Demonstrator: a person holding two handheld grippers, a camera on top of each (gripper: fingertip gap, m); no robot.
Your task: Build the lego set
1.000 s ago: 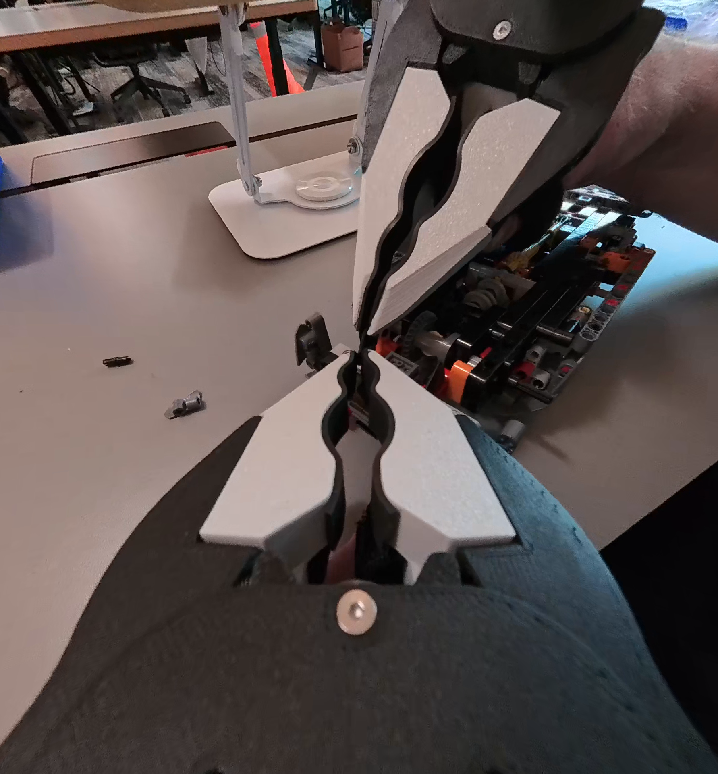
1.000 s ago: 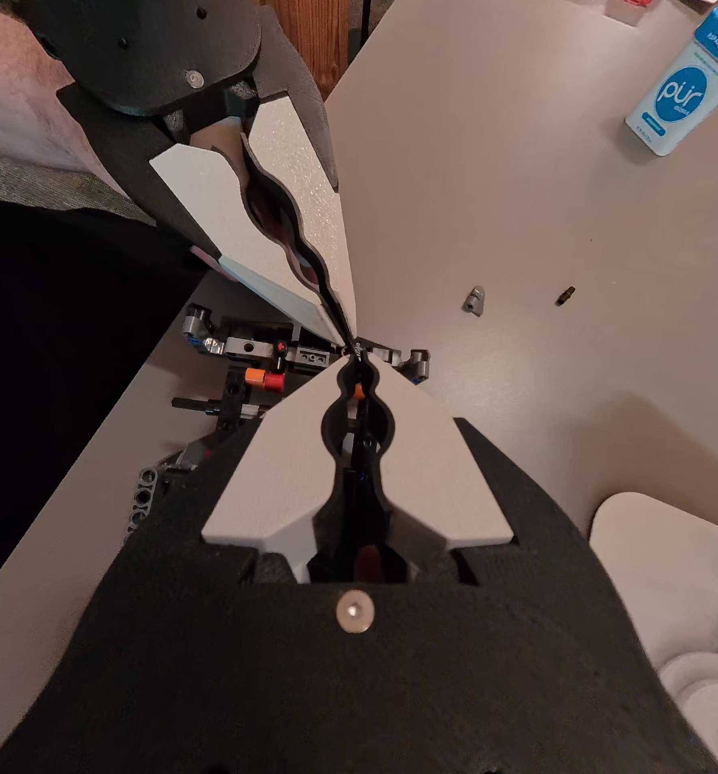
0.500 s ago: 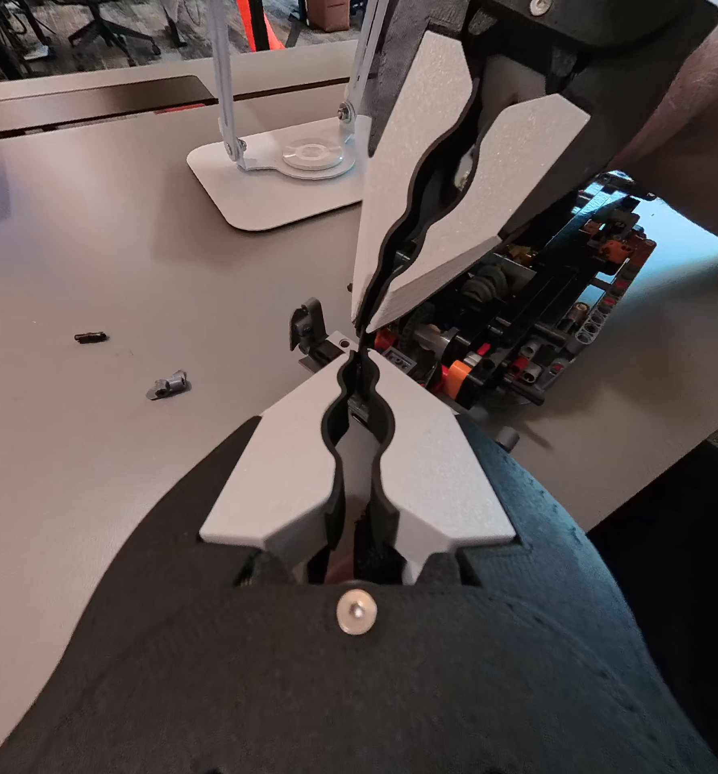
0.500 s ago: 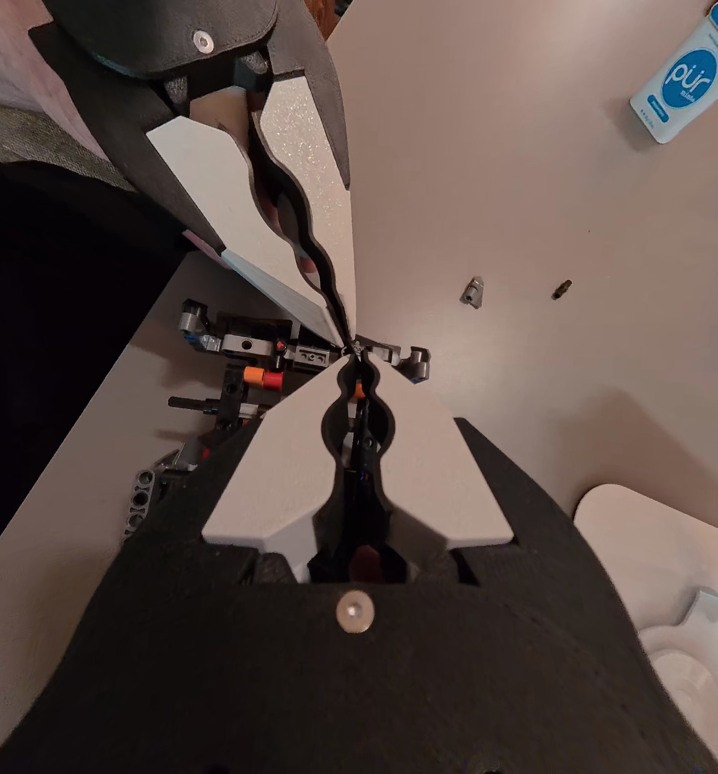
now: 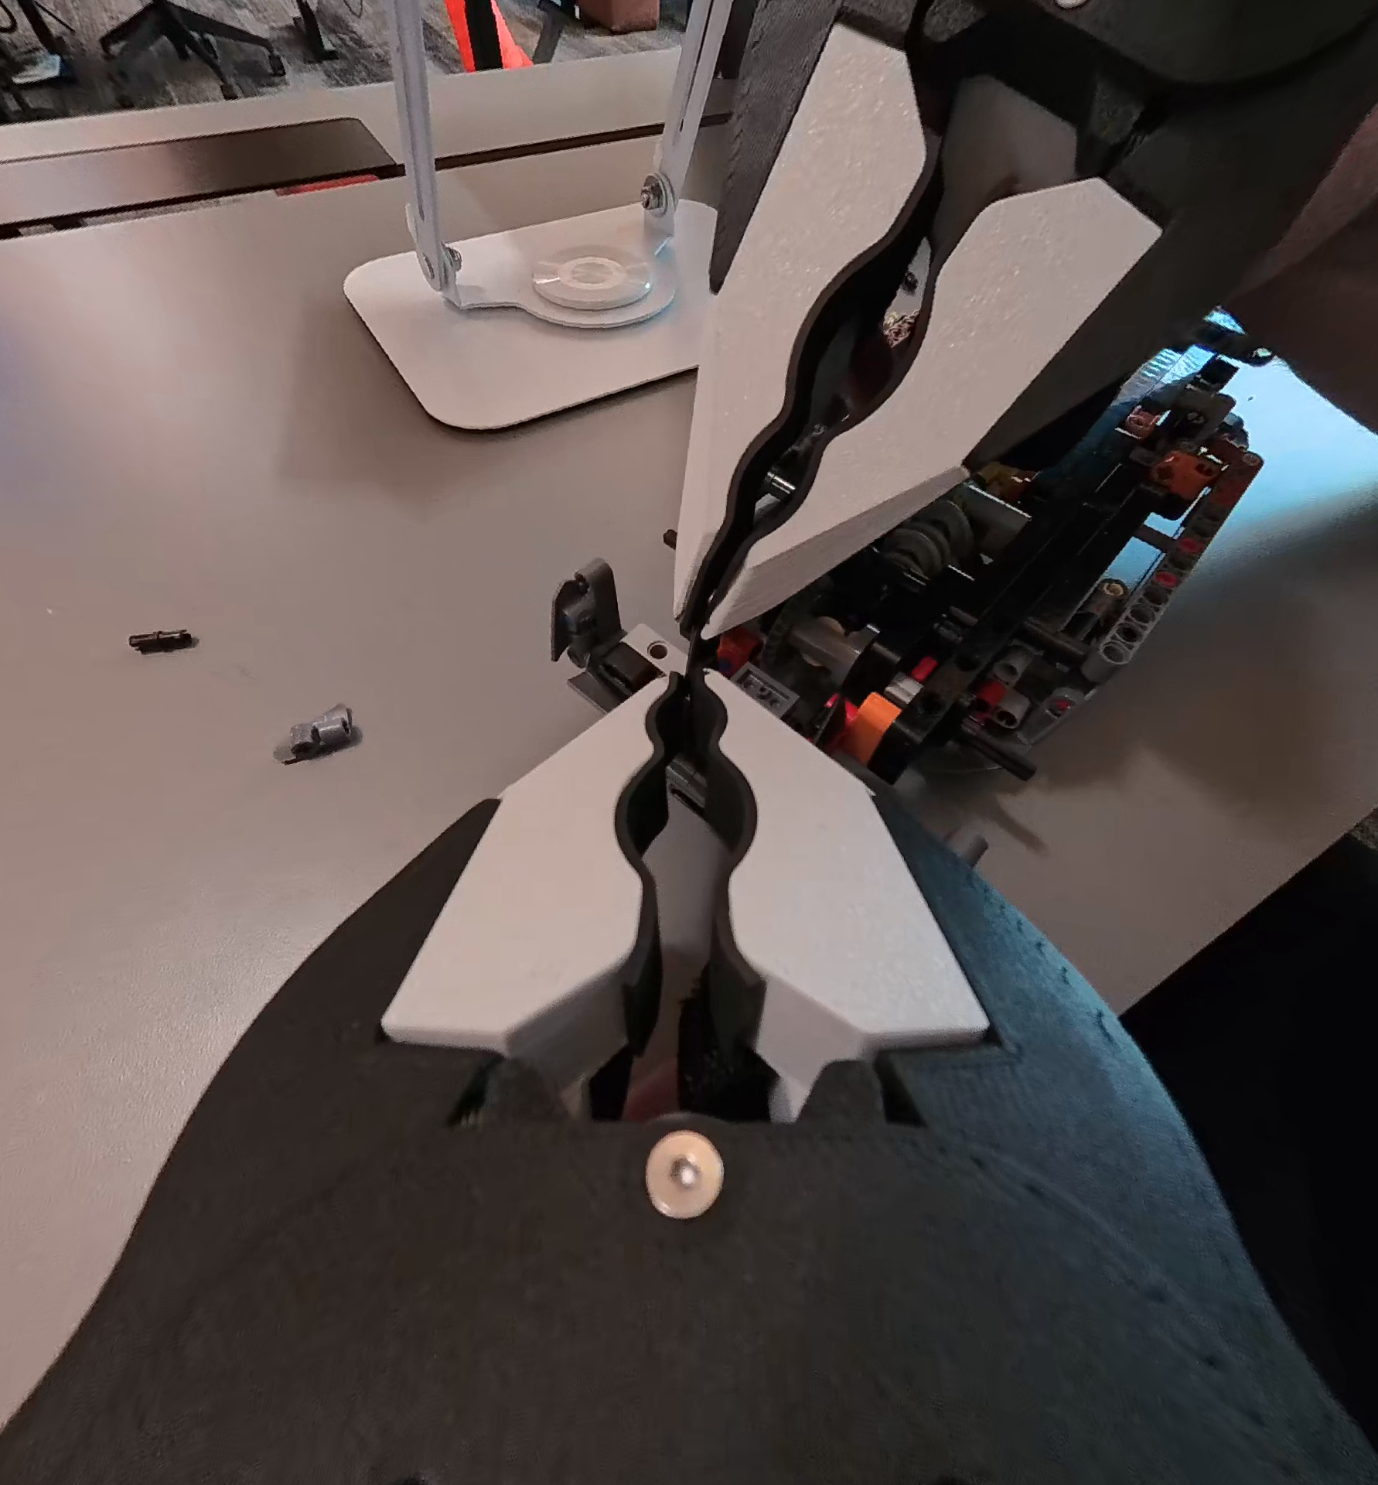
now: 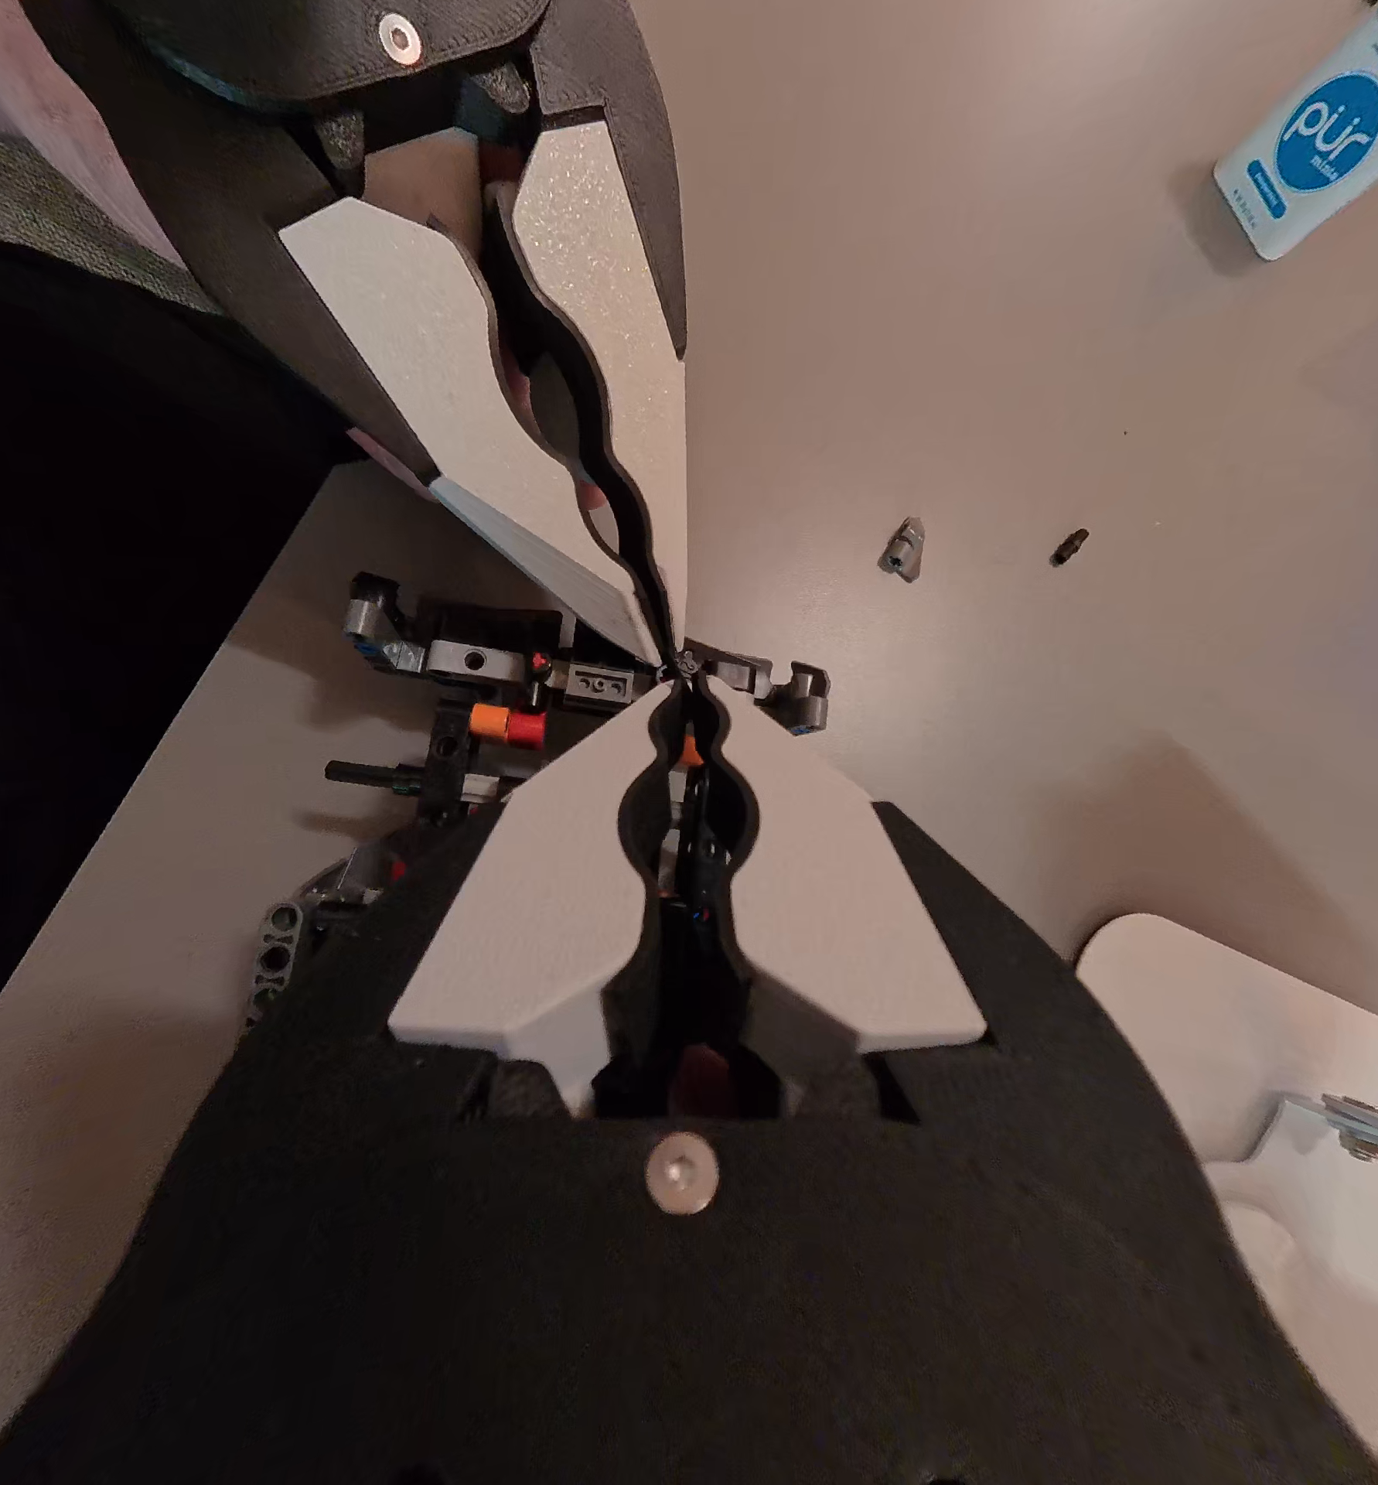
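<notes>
The grey table (image 5: 188, 498) is matte and flat, with a white lamp base (image 5: 509, 353) behind and office chairs beyond. The lego model (image 5: 991, 643) lies near the table's edge: stiff, light, likely to shed parts, so best held by its beams. Both the left gripper (image 5: 690, 691) and right gripper (image 6: 679, 683) are closed, tips meeting on a tiny part there. A grey connector (image 5: 318, 733) and black pin (image 5: 159, 640) lie loose.

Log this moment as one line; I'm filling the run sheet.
left gripper: shut, tip at model | right gripper: shut, tips meeting | lego model: on table | loose grey piece, black pin: untouched
</notes>
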